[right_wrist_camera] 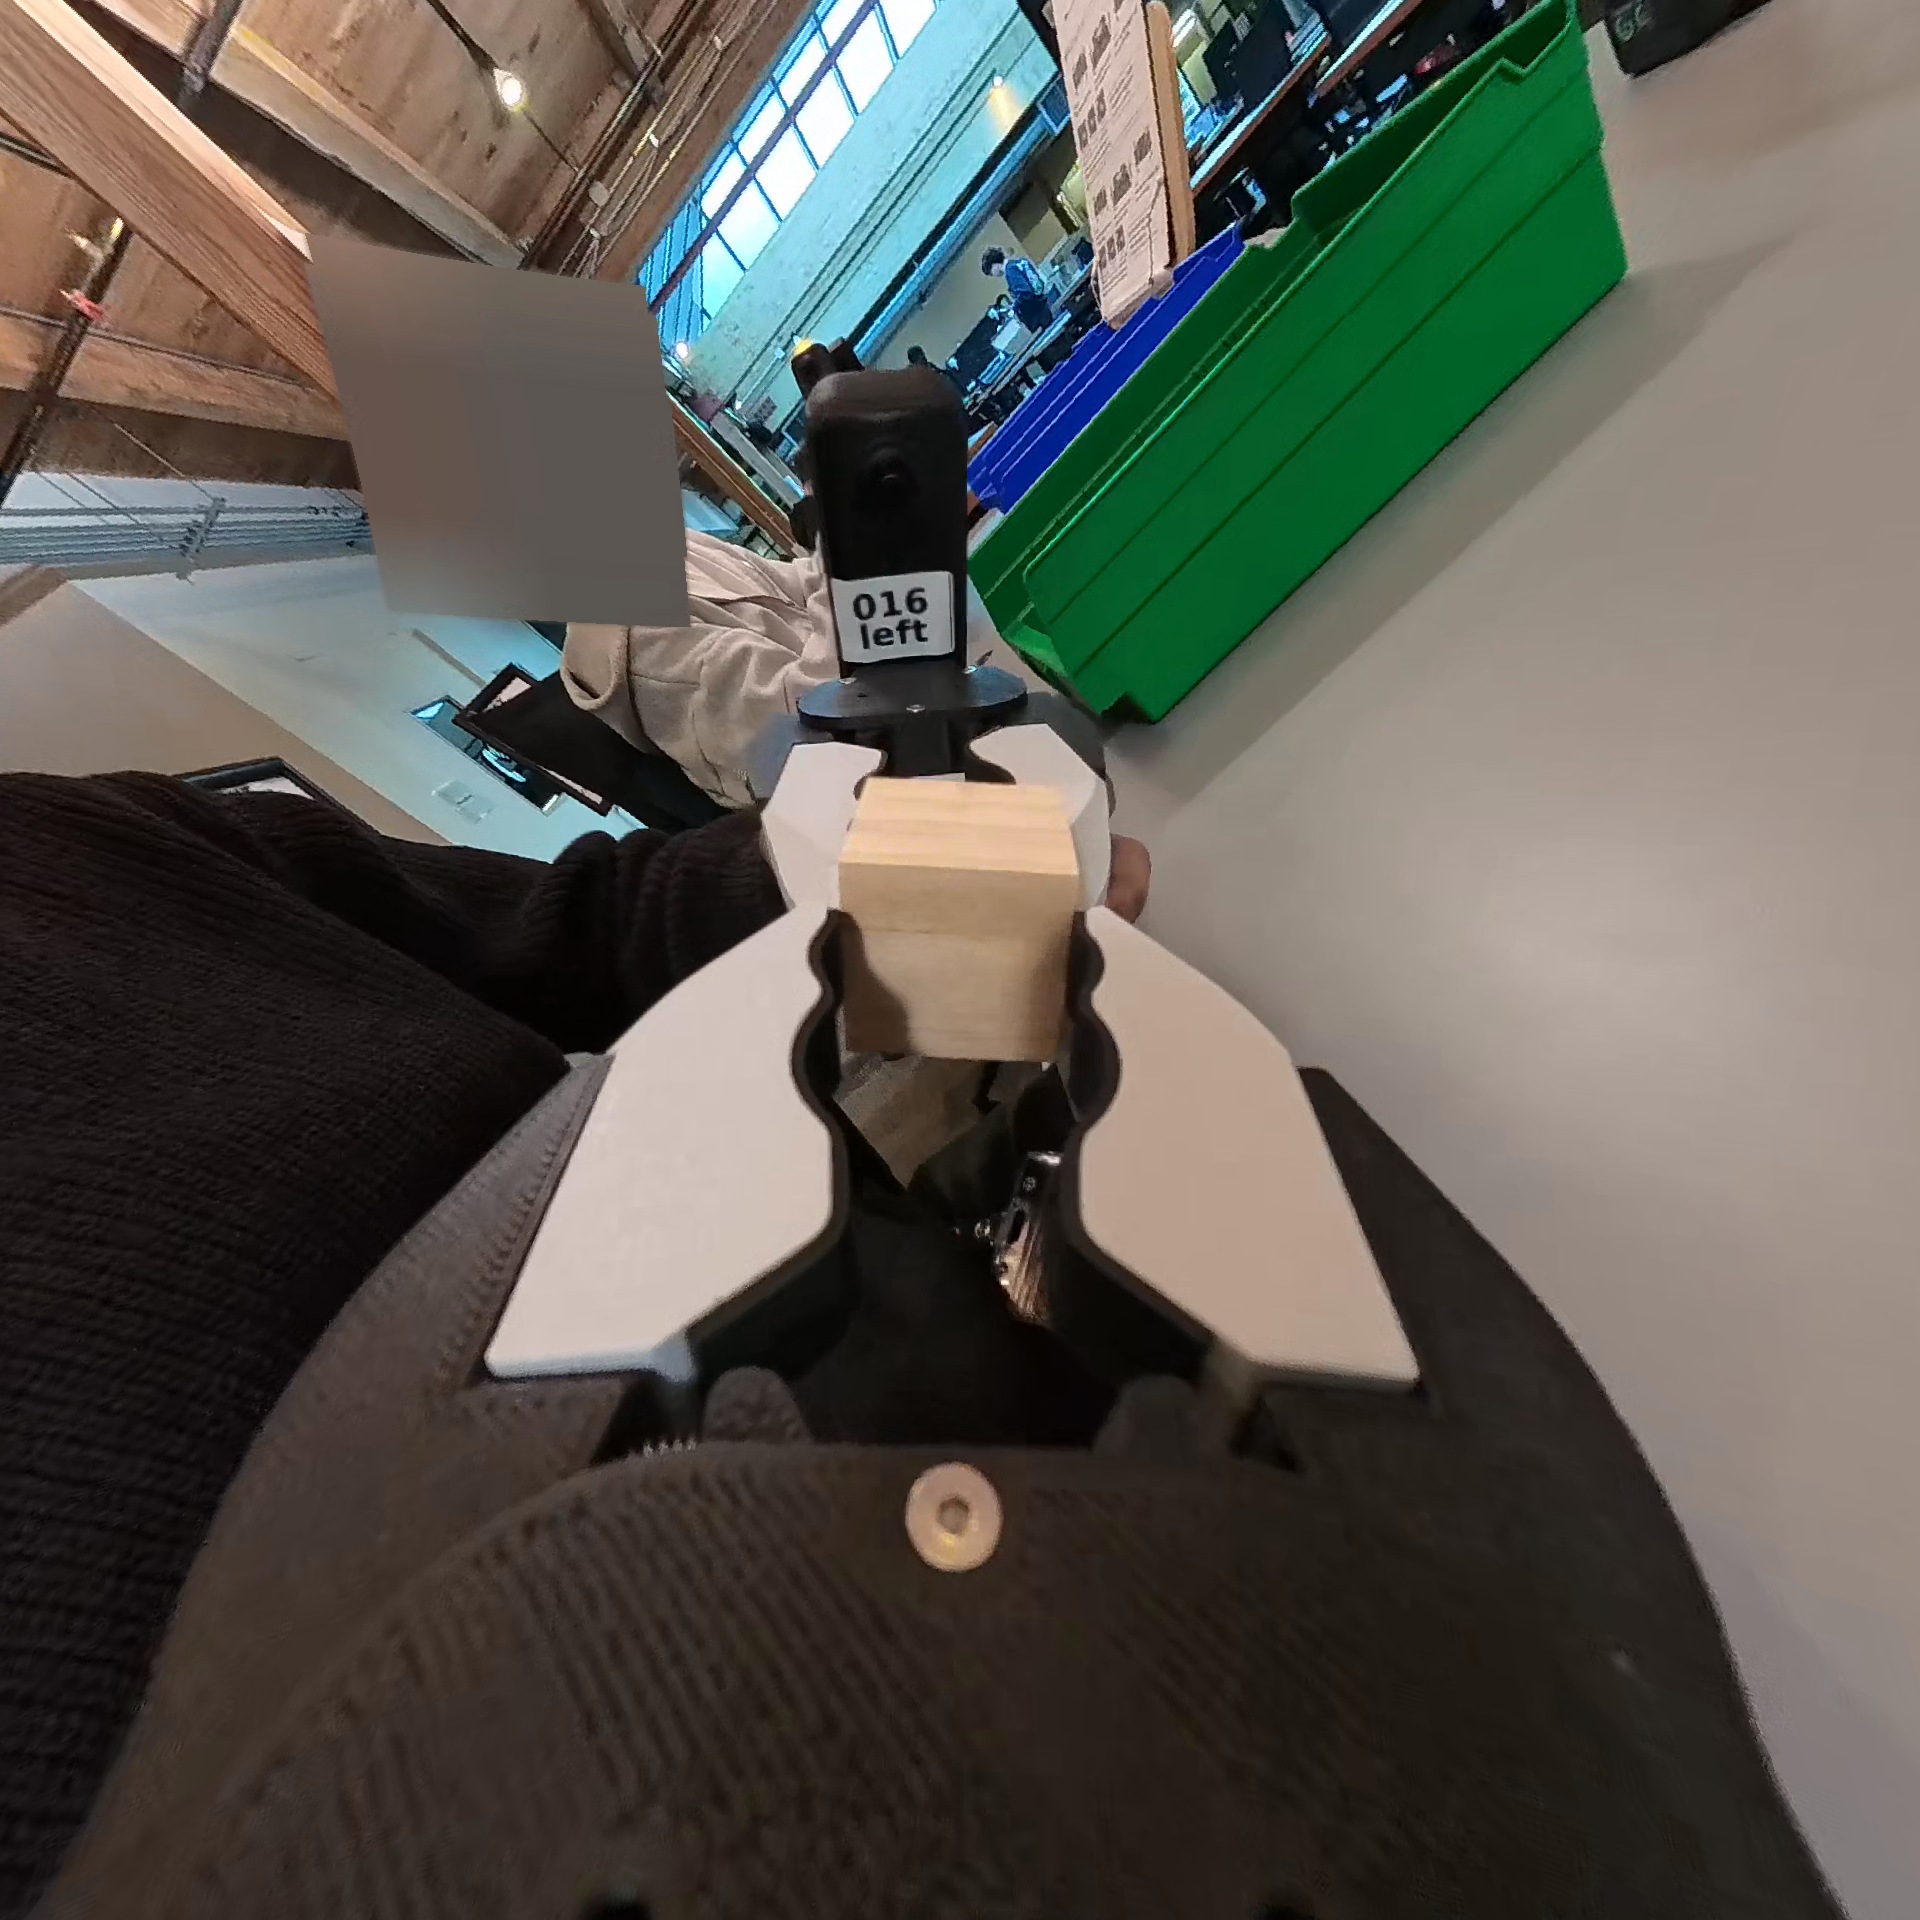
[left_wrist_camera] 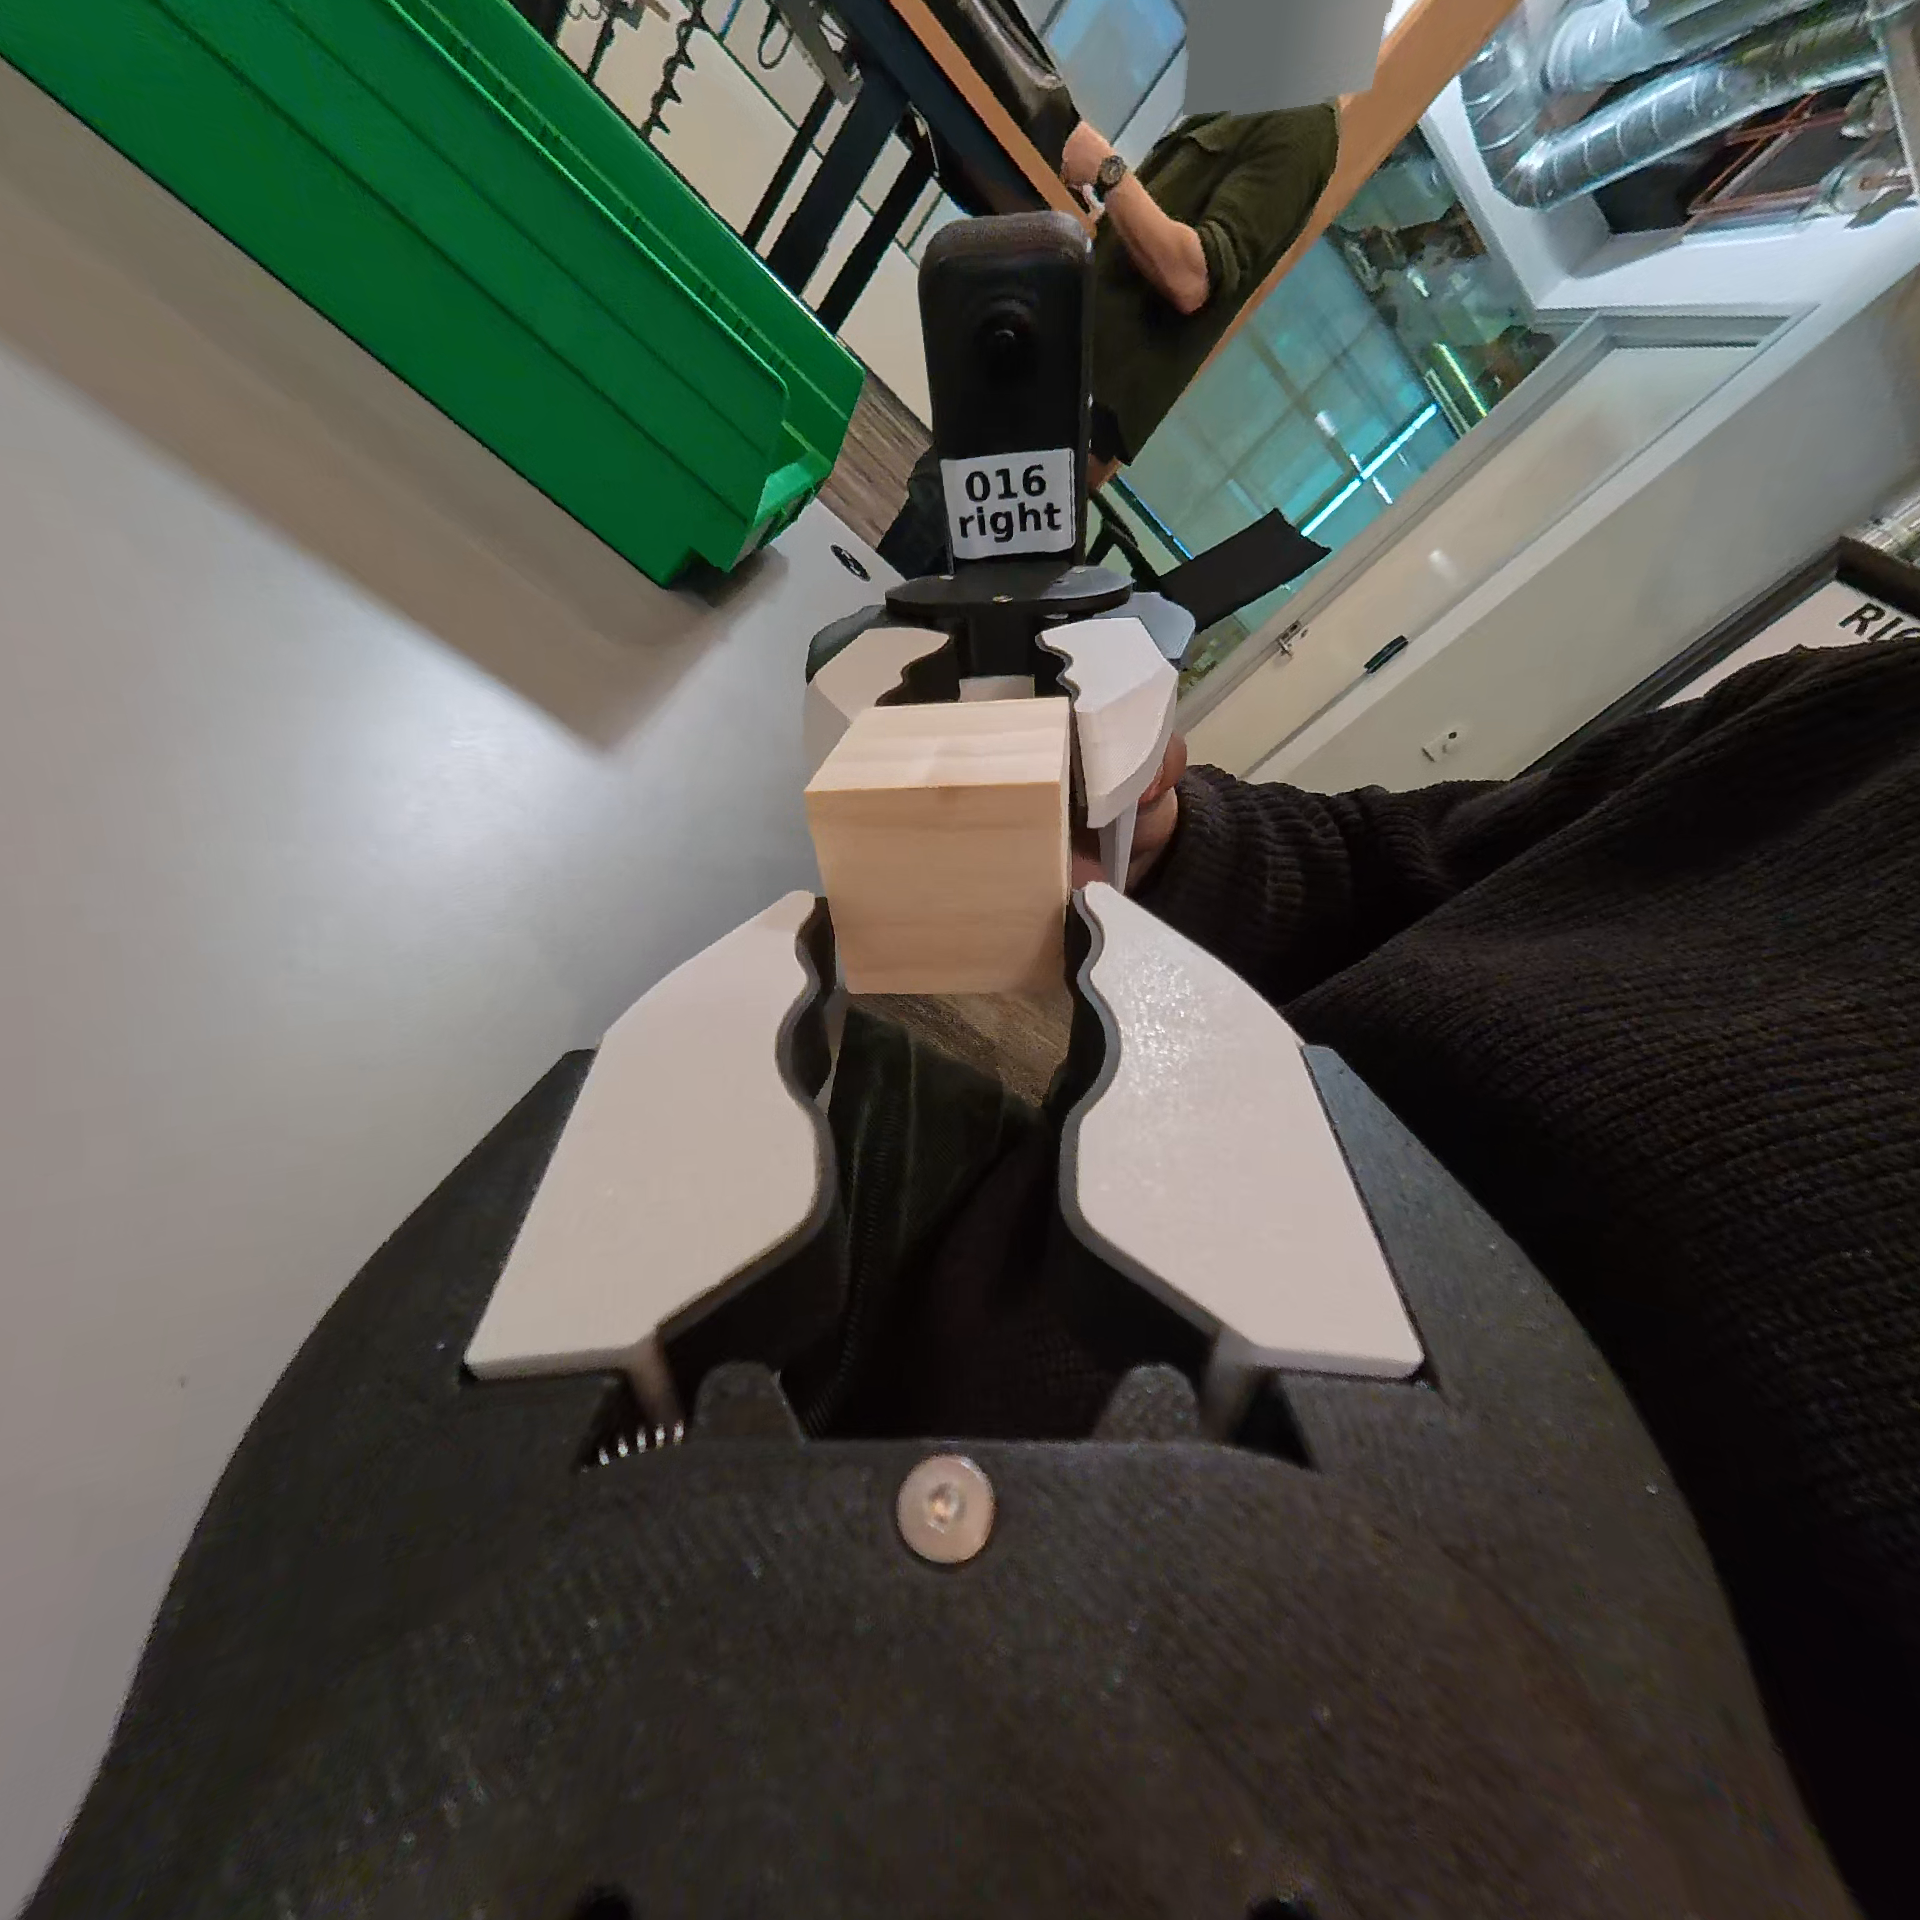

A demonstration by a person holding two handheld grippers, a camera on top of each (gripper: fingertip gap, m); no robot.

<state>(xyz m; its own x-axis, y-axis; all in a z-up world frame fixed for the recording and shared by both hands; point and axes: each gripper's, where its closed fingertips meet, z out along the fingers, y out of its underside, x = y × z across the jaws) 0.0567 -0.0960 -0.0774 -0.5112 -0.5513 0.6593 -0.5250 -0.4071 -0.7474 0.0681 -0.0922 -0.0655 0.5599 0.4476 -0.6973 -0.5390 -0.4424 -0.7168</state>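
A pale wooden cube (left_wrist_camera: 940,842) hangs in the air between my two grippers, which face each other tip to tip. My left gripper (left_wrist_camera: 948,925) is shut on the near end of the cube. My right gripper (left_wrist_camera: 966,707) grips its far end, with a black camera on top. In the right wrist view my right gripper (right_wrist_camera: 954,945) is closed on the cube (right_wrist_camera: 956,904), and my left gripper (right_wrist_camera: 940,821) holds the opposite end. Black knit sleeves (left_wrist_camera: 1558,935) and a hand show behind each gripper.
A white table (left_wrist_camera: 260,831) lies beside the grippers, also in the right wrist view (right_wrist_camera: 1558,935). Stacked green bins (left_wrist_camera: 468,260) stand on it, seen again (right_wrist_camera: 1351,416) next to blue bins (right_wrist_camera: 1101,384). A person in a dark green shirt (left_wrist_camera: 1195,239) stands beyond; another in a beige jacket (right_wrist_camera: 707,665) sits nearby.
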